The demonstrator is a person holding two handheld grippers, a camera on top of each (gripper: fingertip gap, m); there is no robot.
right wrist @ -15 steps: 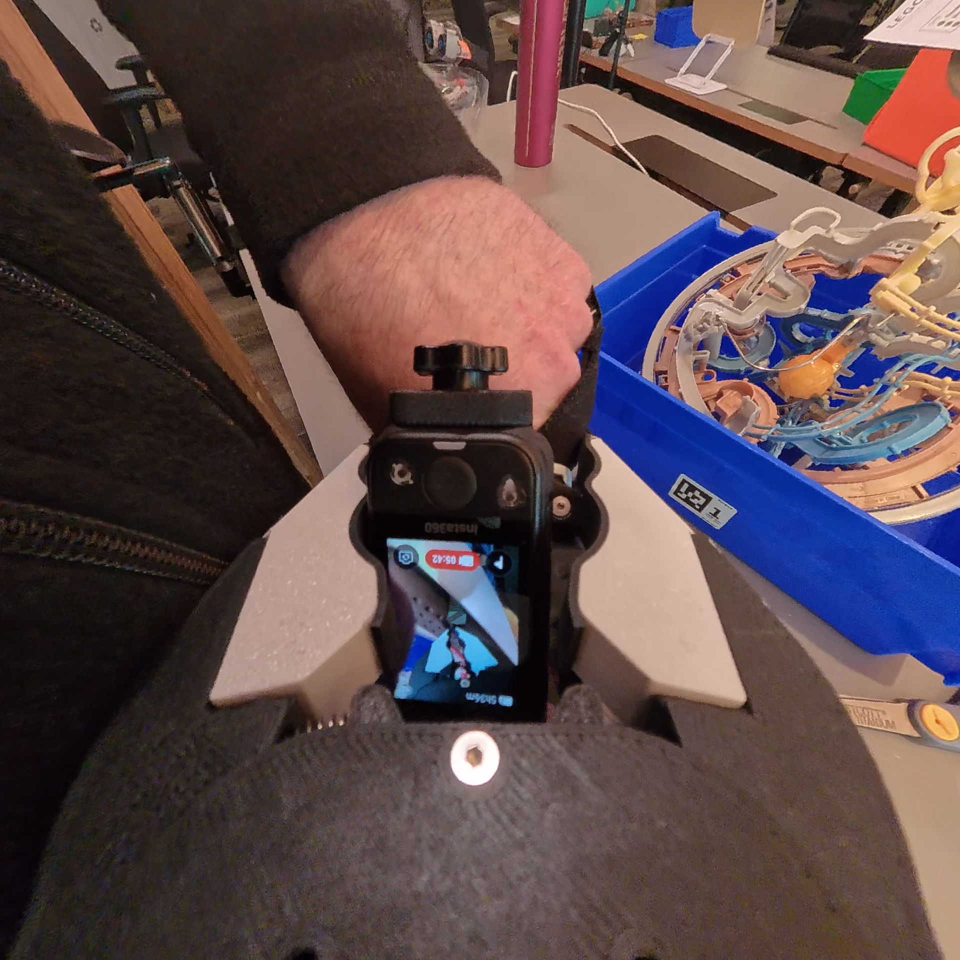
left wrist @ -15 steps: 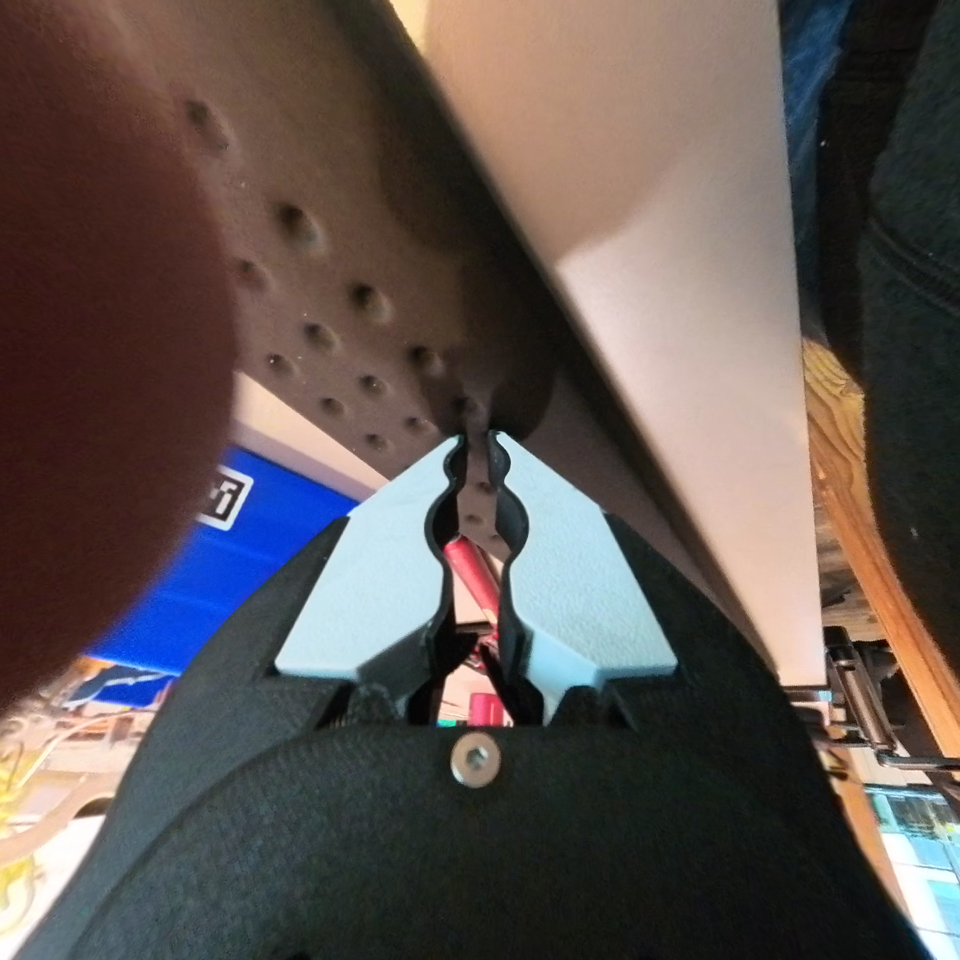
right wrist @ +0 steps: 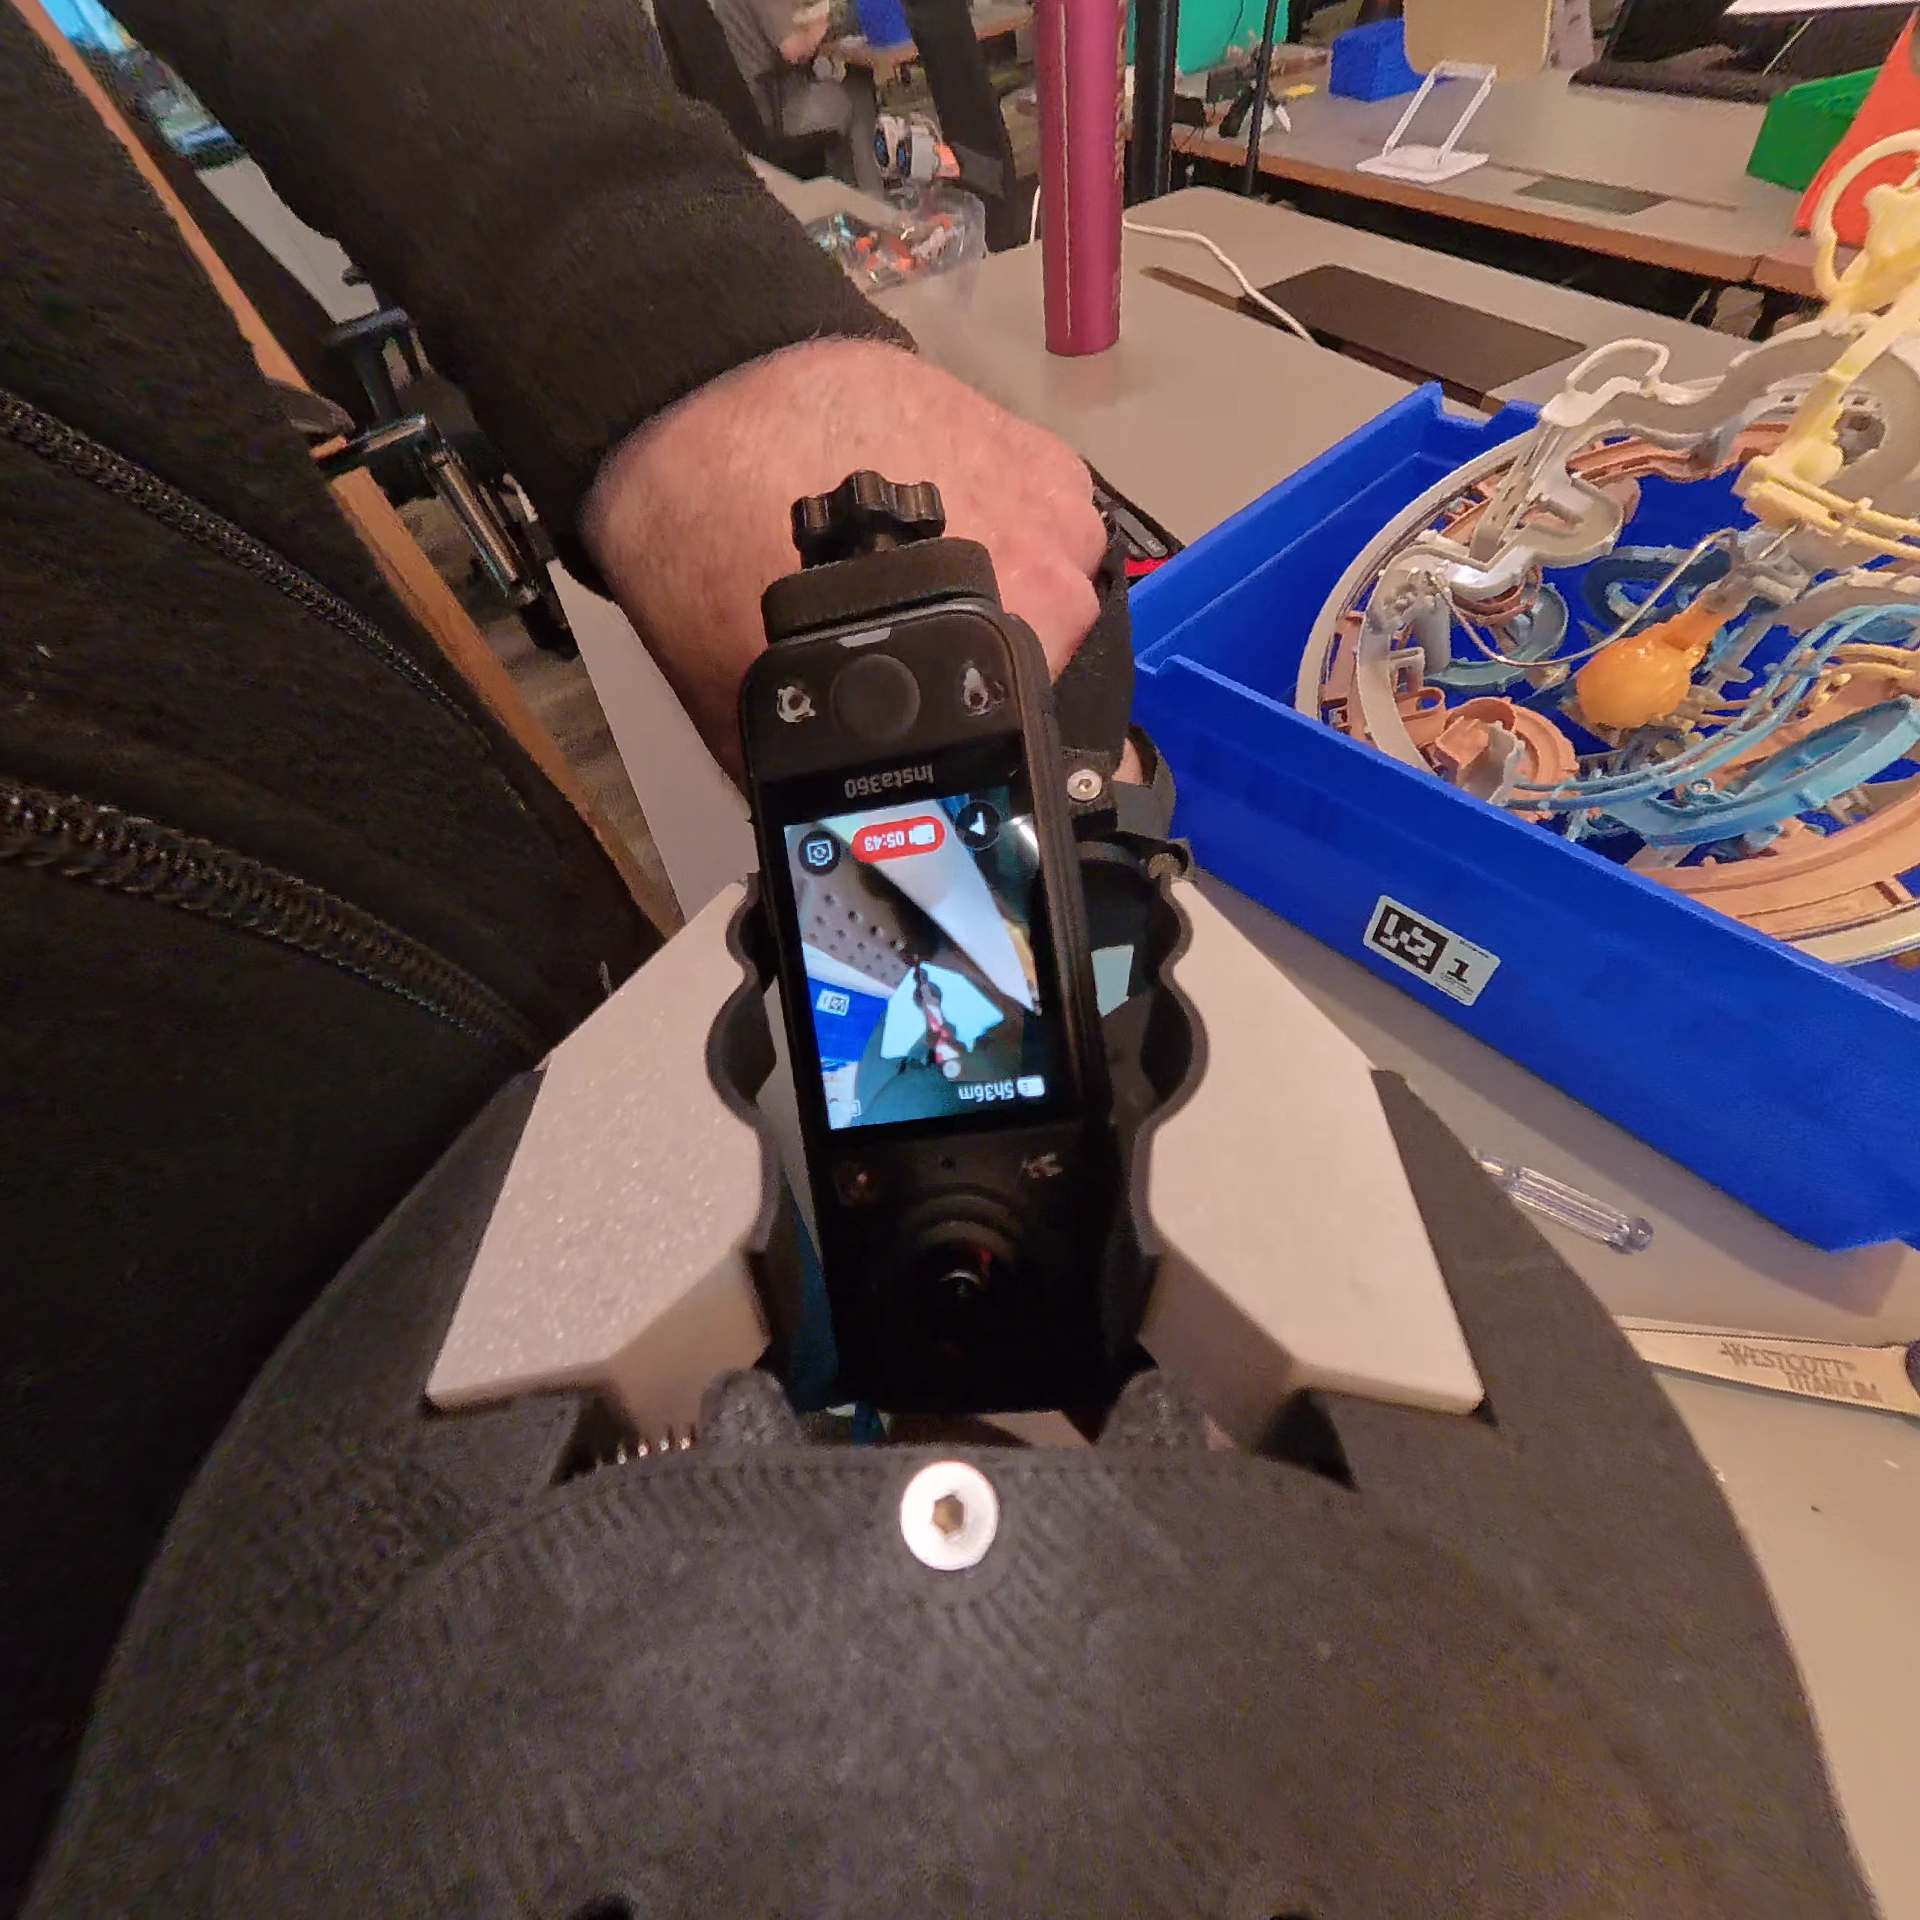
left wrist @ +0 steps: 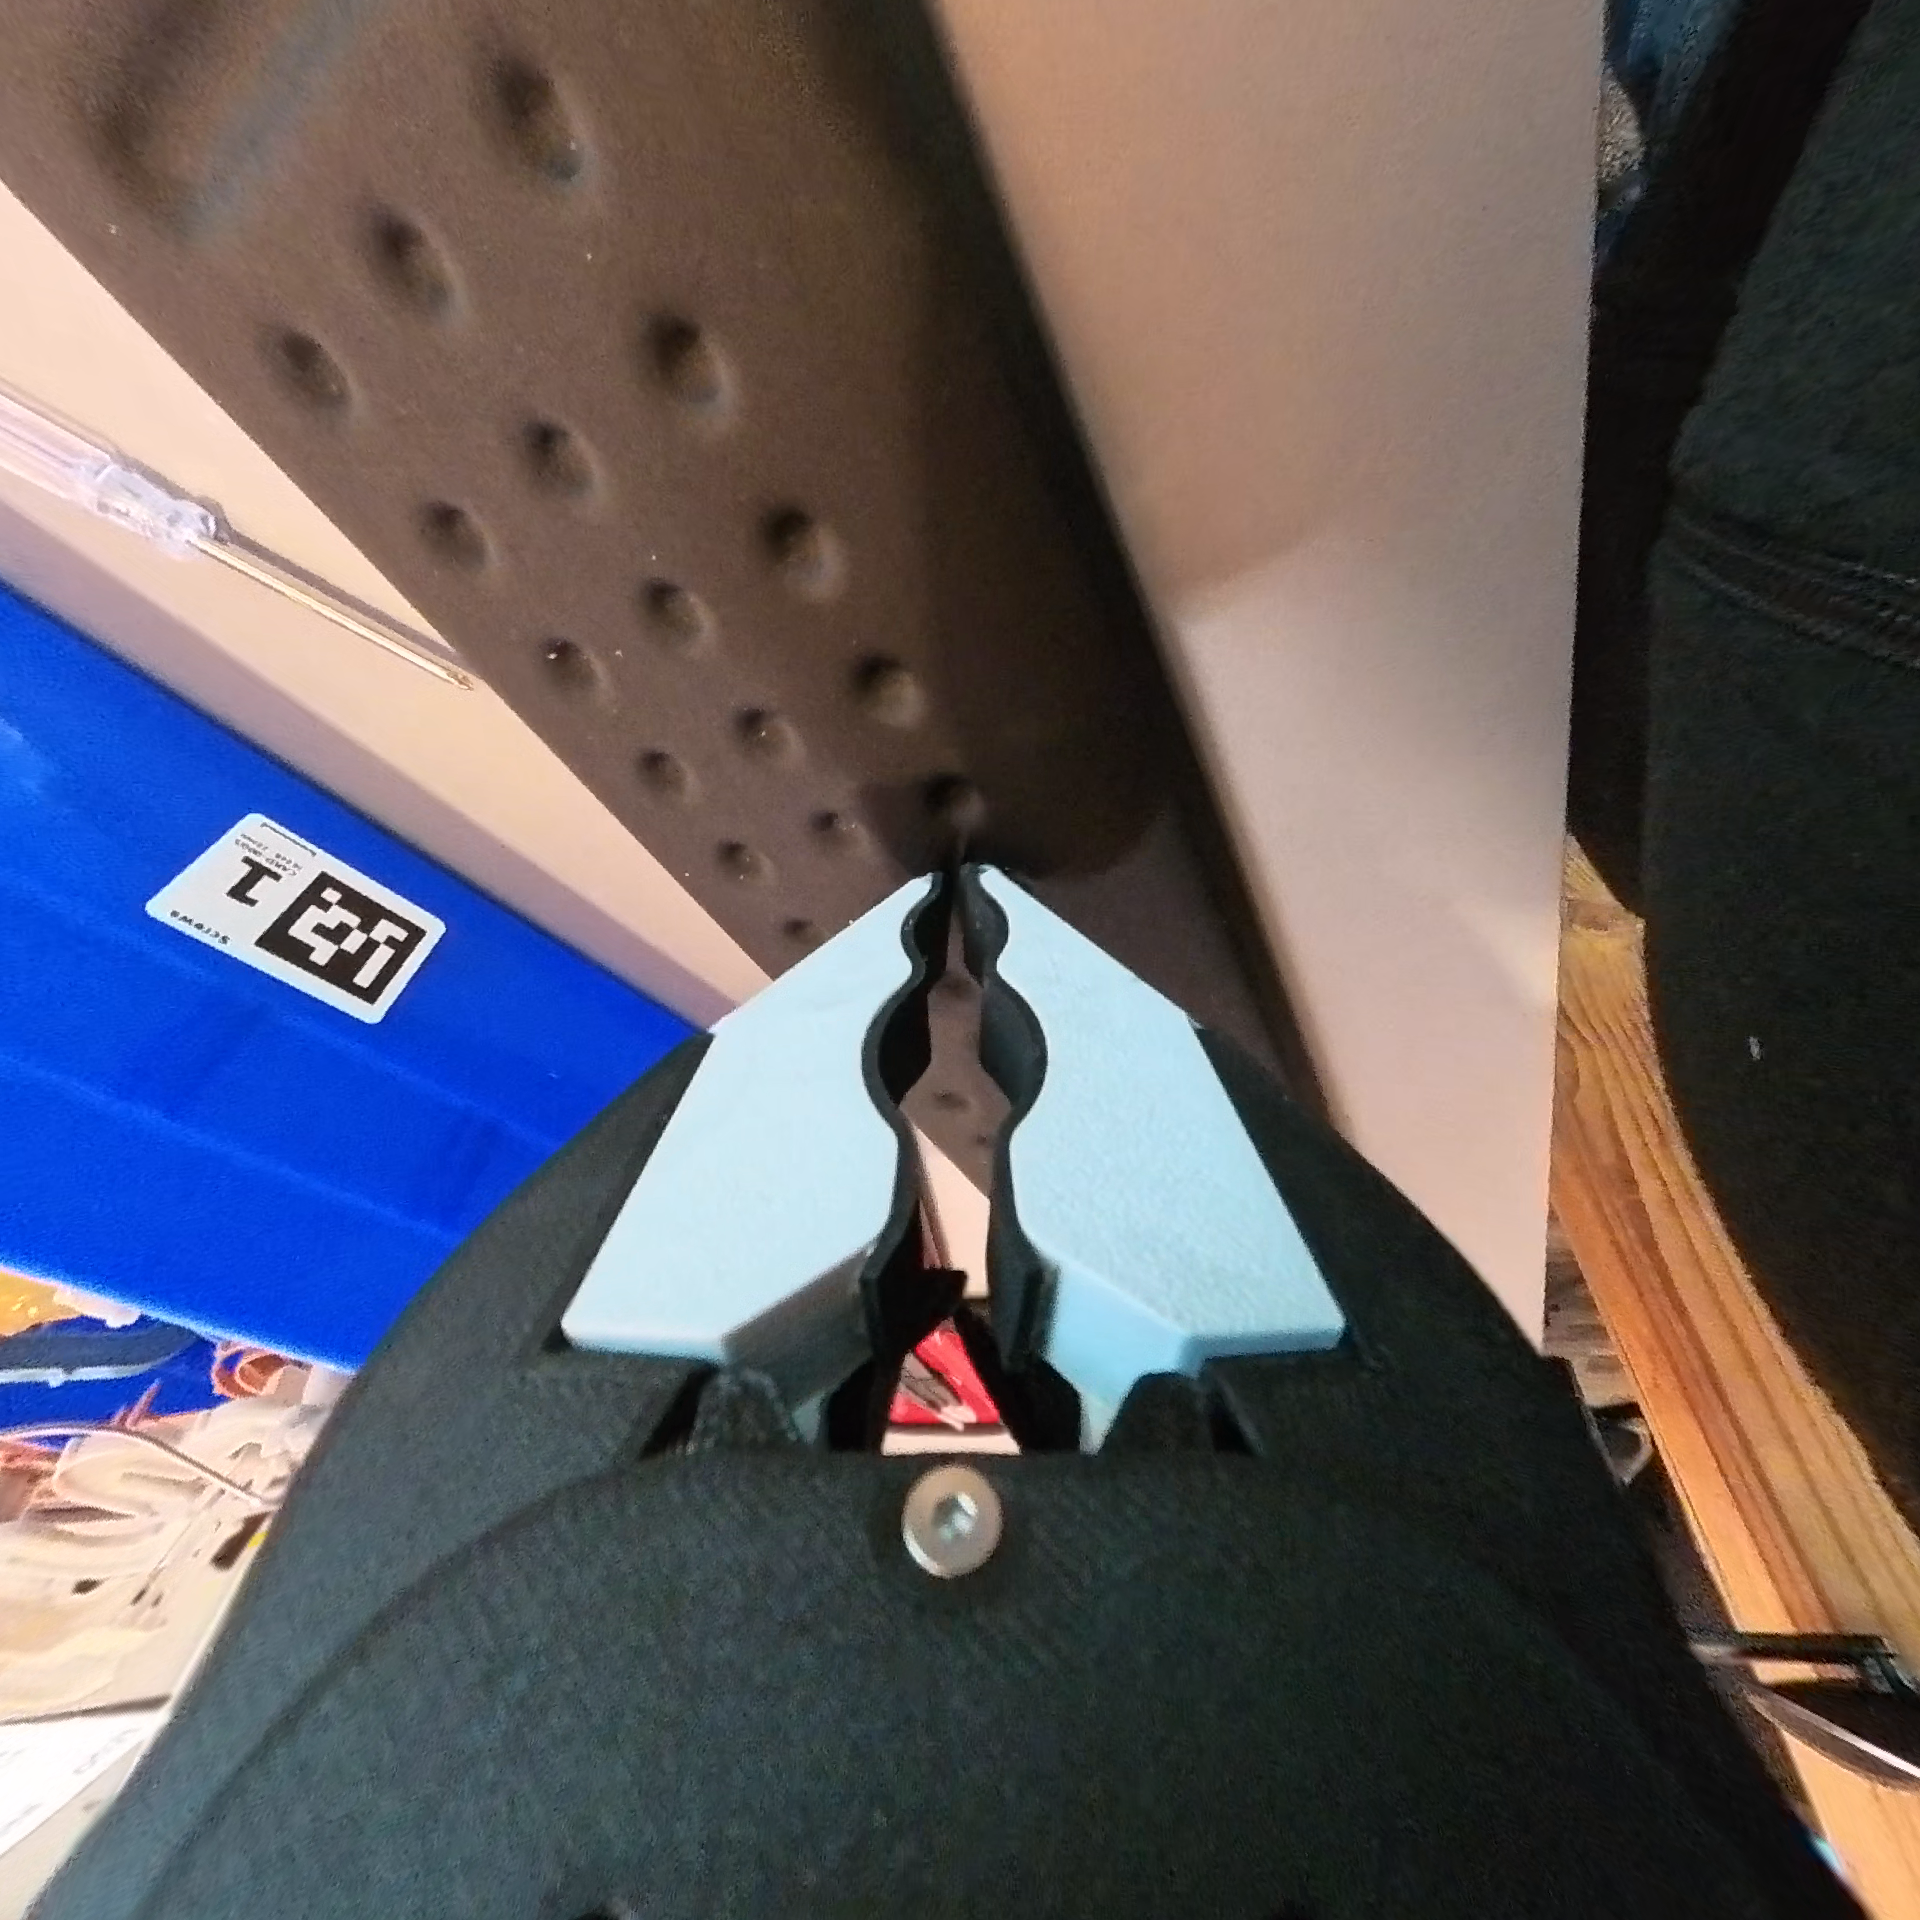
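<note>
Our left gripper (left wrist: 958,883) had its blue fingers together at the tips, nothing held, touching a brown perforated pad (left wrist: 582,436). Our right gripper (right wrist: 951,977) sat spread around a black camera (right wrist: 914,935), contact unclear; blue bin (right wrist: 1558,935) just beside.

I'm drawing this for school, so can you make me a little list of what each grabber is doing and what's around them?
left gripper: pale blue fingers shut, tips against a brown dimpled pad
right gripper: grey fingers on either side of a black camera; whether they touch it is unclear
hand: just behind the camera, in a dark sleeve
blue bin: right of the camera, holding a plastic track toy
table: grey, with a magenta bottle at the back
screwdriver: clear handle, lying in front of the bin
</note>
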